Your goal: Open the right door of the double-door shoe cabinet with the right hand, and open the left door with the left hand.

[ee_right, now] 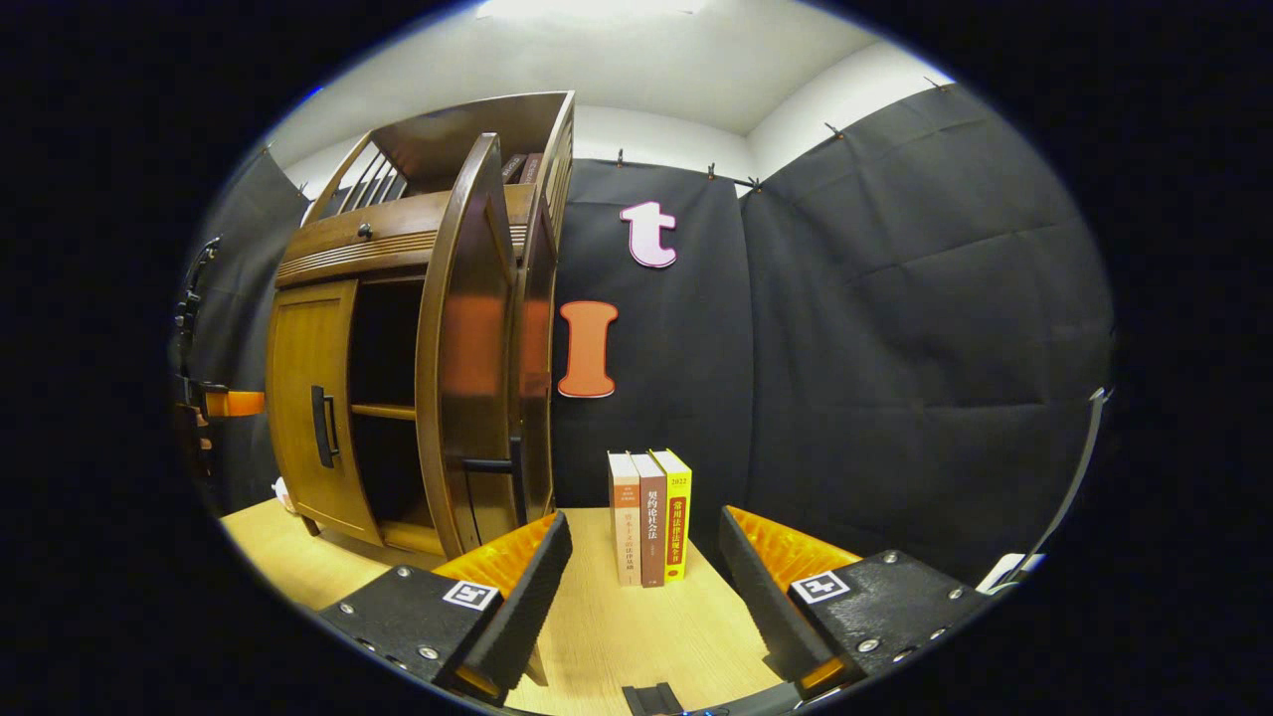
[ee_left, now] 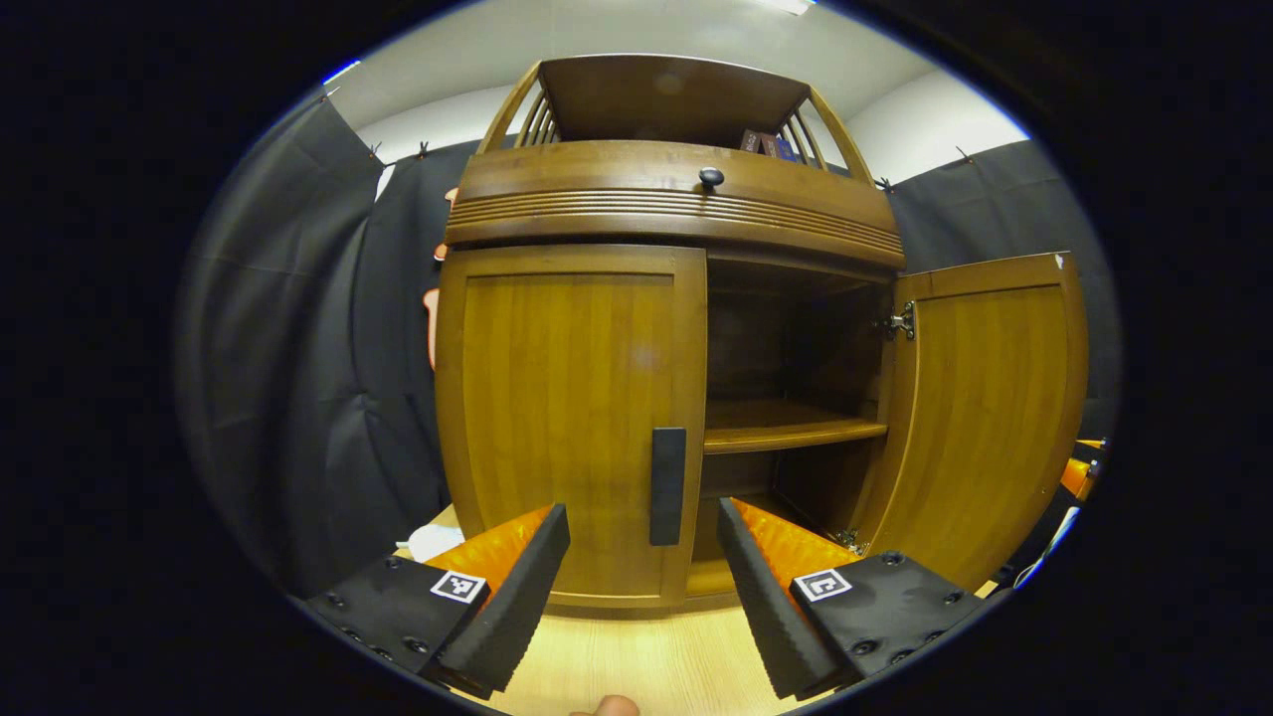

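The shoe cabinet's right door (ee_left: 985, 418) stands swung open; its left door (ee_left: 567, 418) is closed. The left gripper (ee_left: 644, 587) hangs wide open and empty, its fingers straddling the door's vertical handle (ee_left: 667, 485). It should advance, close squarely on the handle, then pull along the hinge arc.

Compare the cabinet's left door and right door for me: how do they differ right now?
The left door is shut flush with the cabinet front, while the right door is swung wide open, baring the inner shelf. The left door shows its outer face and dark handle; the right door shows its inner face and hinge. Both are the same brown wood with a framed panel.
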